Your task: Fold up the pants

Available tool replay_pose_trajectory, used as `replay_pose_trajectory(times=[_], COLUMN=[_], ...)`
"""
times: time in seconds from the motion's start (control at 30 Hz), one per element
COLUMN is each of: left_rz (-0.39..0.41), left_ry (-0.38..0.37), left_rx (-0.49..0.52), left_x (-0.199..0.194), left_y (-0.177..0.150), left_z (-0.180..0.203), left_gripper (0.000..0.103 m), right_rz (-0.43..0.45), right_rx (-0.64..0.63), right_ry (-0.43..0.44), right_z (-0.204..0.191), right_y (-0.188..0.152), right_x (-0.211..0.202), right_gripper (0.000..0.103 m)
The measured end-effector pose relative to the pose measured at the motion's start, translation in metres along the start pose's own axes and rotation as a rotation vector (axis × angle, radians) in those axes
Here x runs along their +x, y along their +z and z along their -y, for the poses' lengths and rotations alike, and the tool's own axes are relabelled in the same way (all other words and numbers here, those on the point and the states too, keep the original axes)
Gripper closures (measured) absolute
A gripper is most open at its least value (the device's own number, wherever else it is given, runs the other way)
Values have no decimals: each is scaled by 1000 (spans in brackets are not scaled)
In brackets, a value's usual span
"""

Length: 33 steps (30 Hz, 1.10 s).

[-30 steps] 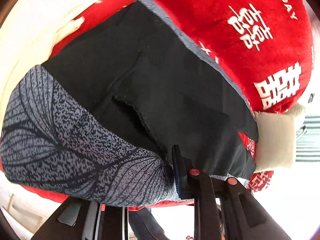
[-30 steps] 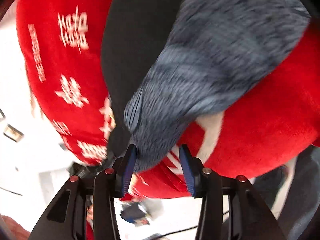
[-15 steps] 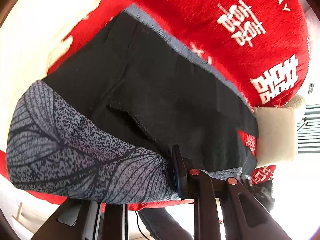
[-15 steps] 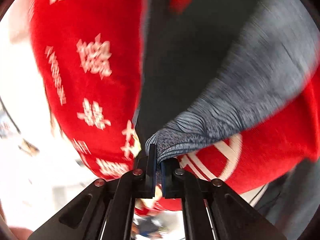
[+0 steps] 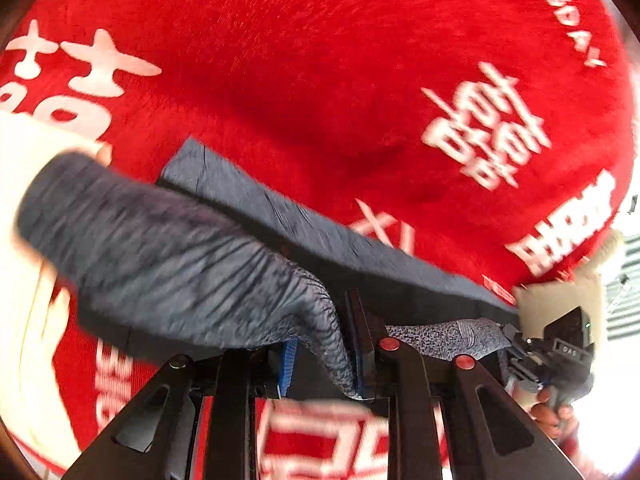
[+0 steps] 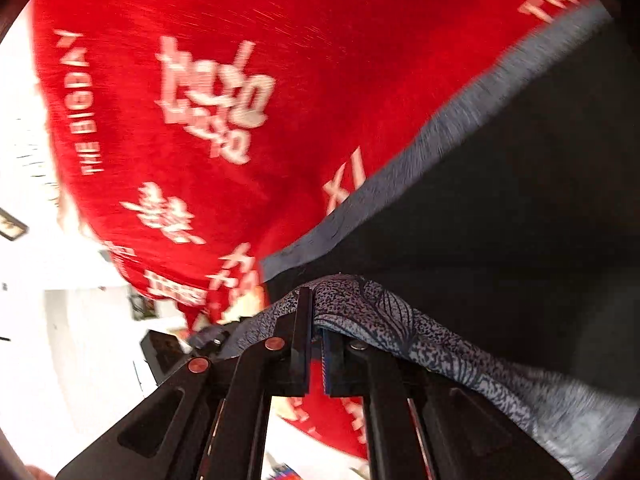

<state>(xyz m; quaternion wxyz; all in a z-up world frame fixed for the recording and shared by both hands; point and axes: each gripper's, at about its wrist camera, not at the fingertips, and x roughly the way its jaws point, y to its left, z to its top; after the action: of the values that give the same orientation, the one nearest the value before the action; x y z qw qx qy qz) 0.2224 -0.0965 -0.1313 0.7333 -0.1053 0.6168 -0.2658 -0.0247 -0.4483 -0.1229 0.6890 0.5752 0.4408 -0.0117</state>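
The left tongs [image 5: 326, 344] pinch a bunched fold of the pants [image 5: 168, 264], the grey leaf-printed cloth squeezed between the blue pads and rising away from them up and to the left, where it blurs. Beyond the left tongs, a further grey edge of the pants runs across the red blanket [image 5: 320, 72] with white characters, which fills the space ahead of both tongs. To the right of the left tongs, another patterned corner of the pants leads to the right tongs [image 5: 520, 344], held in a hand [image 5: 554, 416] at the edge of view.

From the right wrist, the right tongs [image 6: 316, 320] are pressed together on the patterned hem of the pants [image 6: 400, 320], which drapes over their tips and trails off to the right. Ahead and to the right of them lies the dark inner side of the pants, bordered by a grey band; it seems lifted off the blanket [image 6: 240, 20], though motion blur makes that hard to confirm.
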Motion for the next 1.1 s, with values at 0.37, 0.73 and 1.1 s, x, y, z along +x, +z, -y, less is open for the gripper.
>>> replay_pose_trajectory(times=[0.37,0.73,1.1], left_rz=[-95,-57,-93], left_ry=[140,356,533], left_rx=[-36,99,191], left_x=[52,37,69], left_y=[31,13,-10], left_z=[-3,11,32], left_gripper=[75,20,19], right_rz=[-173,-193,-136], right_rx=[22,-346,-357], right_ry=[-130,-253,-410], right_z=[24,-60,-25], right_y=[87,48,63], right_x=[73,58,70], right_gripper=[82,54,79])
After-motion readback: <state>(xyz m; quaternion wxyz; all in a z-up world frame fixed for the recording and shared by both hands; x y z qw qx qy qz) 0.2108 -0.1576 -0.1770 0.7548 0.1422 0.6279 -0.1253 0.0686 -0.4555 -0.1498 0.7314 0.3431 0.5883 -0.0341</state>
